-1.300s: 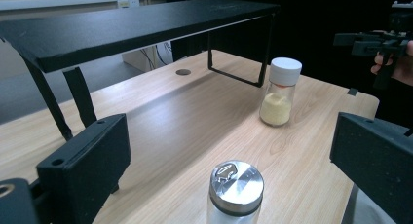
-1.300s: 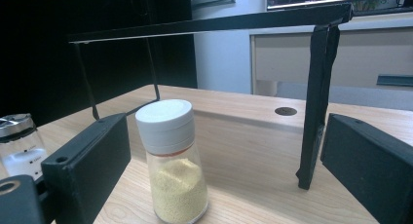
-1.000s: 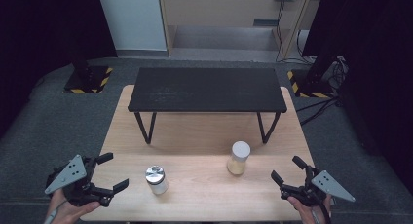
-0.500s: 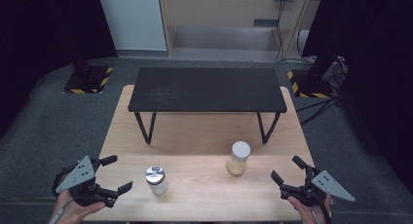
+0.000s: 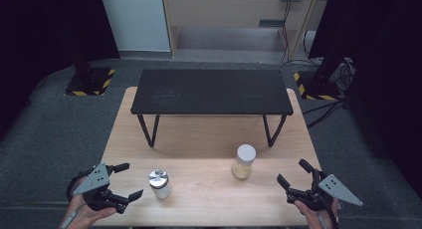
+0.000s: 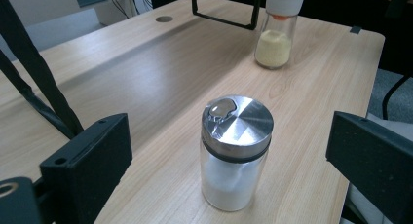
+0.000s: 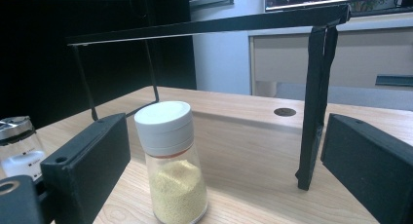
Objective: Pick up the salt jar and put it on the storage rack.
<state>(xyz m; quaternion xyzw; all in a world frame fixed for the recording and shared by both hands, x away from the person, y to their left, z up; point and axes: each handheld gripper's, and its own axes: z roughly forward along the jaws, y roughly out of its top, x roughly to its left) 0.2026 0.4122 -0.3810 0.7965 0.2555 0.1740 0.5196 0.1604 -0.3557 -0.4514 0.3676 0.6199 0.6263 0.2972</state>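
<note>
left gripper [image 5: 125, 180] shifted right, seemingly nearer steel-lidded shaker [image 5: 159, 183]

My high view looks forward and down over the whole desk [image 5: 209, 139]. Each claw view sits low and close, facing inward; both share the white-capped jar [image 6: 280, 31] and steel-lidded jar [image 7: 17, 146].

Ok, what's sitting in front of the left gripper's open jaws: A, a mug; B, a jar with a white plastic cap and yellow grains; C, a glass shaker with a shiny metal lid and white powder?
C: the metal-lidded glass shaker of white powder stands between the left gripper jaws' line of sight.
</note>
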